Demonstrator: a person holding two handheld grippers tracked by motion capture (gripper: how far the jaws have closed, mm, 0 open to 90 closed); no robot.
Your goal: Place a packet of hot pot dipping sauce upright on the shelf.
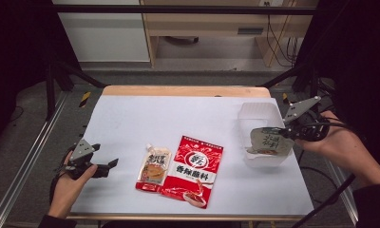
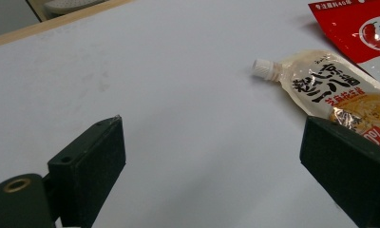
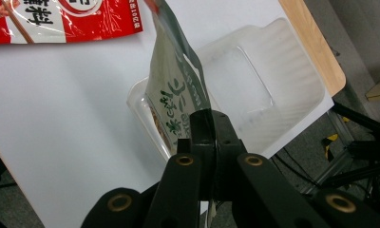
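Pinched by one edge in the clamped right gripper point(image 3: 208, 124), a grey-green pouch point(image 1: 269, 141) hangs over the clear tray point(image 1: 259, 113) near the bench's right edge and could twist, slip free or catch the rim, while the left gripper point(image 2: 212, 161) waits with jaws apart.

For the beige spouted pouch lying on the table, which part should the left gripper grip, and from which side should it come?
Probably the neck just below the white cap. The spouted pouch lies flat, its right edge against the red packet, so that side is blocked. The spout end is stiff, and free table lies to its left. The open left gripper could come from there.
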